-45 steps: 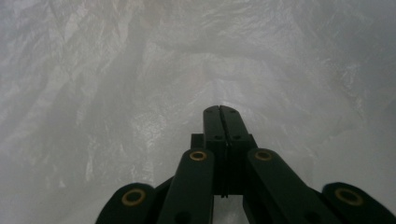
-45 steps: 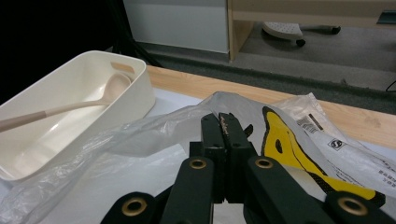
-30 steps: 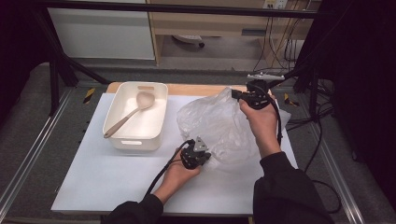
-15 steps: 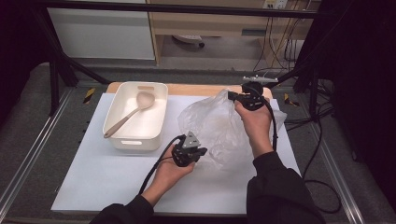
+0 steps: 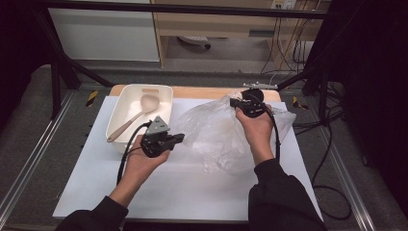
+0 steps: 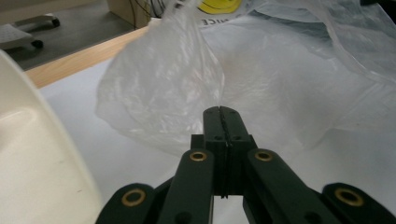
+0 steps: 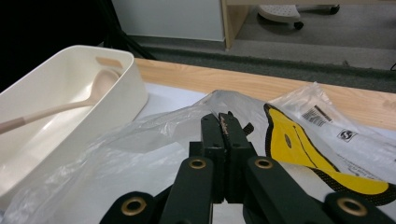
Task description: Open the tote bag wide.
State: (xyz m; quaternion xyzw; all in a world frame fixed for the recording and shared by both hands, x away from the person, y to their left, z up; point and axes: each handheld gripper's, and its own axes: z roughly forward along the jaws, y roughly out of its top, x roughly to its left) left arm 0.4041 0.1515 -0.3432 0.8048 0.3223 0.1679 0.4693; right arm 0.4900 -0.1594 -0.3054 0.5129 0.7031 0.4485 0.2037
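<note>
Pinching the one clear plastic bag (image 5: 226, 137) in both claws: my left claw (image 6: 222, 112) has its jaws pressed together on a fold at the bag's near left edge, and my right claw (image 7: 224, 122) is clamped on film at the bag's far top edge. The bag spreads between them, crumpled, on the white bench (image 5: 96, 178). One yellow and black print (image 7: 299, 154) shows on it. Beside it to the left sits one cream tub (image 5: 126, 101), holding one pale spoon (image 5: 139, 111).
</note>
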